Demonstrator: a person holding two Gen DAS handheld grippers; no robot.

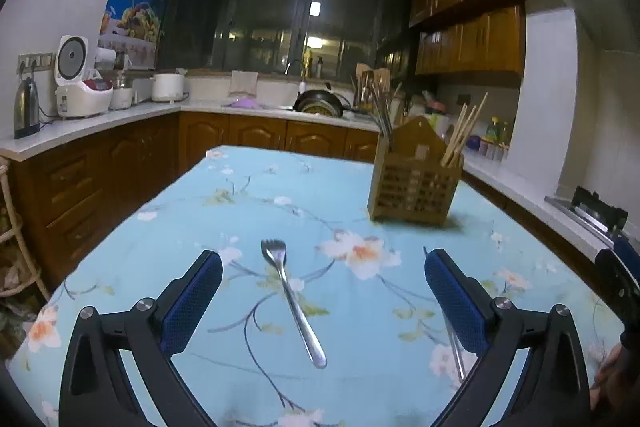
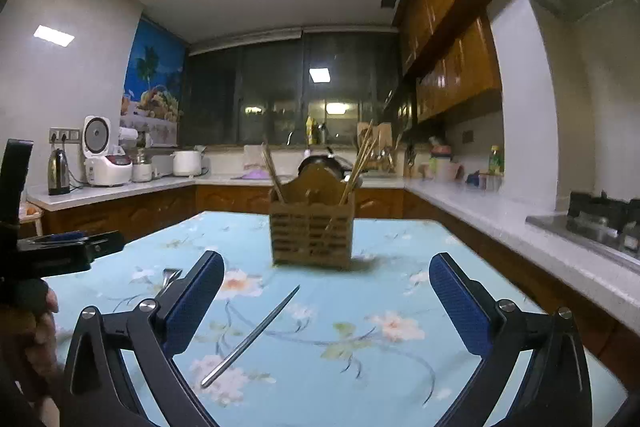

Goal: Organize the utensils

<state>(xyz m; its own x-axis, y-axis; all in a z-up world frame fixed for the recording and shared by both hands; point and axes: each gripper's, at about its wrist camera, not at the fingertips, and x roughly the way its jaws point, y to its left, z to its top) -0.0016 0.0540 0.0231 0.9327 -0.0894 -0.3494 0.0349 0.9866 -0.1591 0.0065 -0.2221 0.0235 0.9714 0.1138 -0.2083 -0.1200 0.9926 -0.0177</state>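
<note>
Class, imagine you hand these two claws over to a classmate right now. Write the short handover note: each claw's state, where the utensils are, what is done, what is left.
Left claw: open, empty, above the table with the fork lying between its fingers.
Right claw: open, empty, with the metal chopstick lying on the tablecloth ahead of it.
Wooden utensil holder: upright at the far side of the table; chopsticks already stand in its outer compartments.
Done: some chopsticks are in the holder.
Left: pick up the fork and the metal chopstick and put them in the holder.
</note>
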